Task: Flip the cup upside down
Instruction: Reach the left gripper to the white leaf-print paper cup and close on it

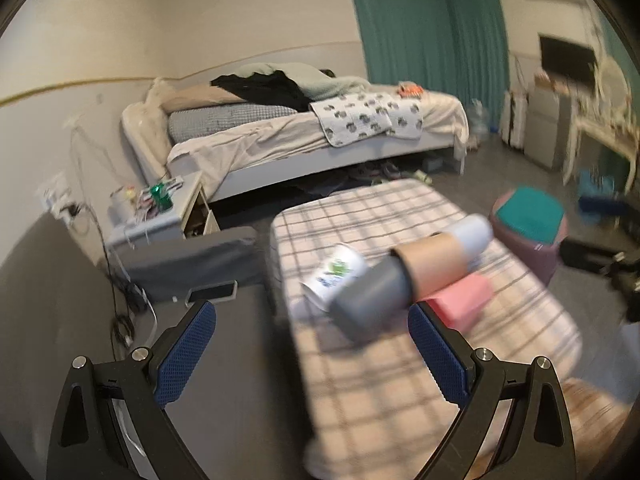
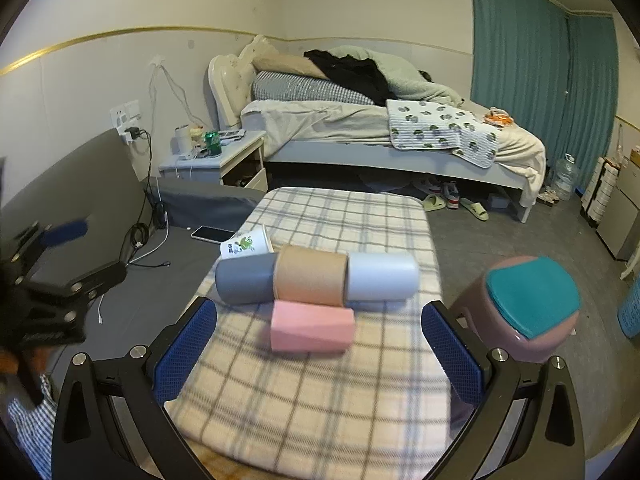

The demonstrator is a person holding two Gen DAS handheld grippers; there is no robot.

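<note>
1. We see the cup lying on its side on the checked cushion, behind a grey, tan and pale roll, ahead-left of our right gripper, whose jaws stand apart, empty.
2. Our left gripper is likewise spread wide; the cup lies just ahead.
3. Only the right view shows the pink block whole.

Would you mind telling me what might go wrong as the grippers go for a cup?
1. The cups lie on their sides on a soft plaid cushion, so a nudge could roll them.
2. The grey cup, brown cup and pale cup touch end to end; gripping one may drag another.
3. The pink cup lies against them, crowding the fingers.
</note>
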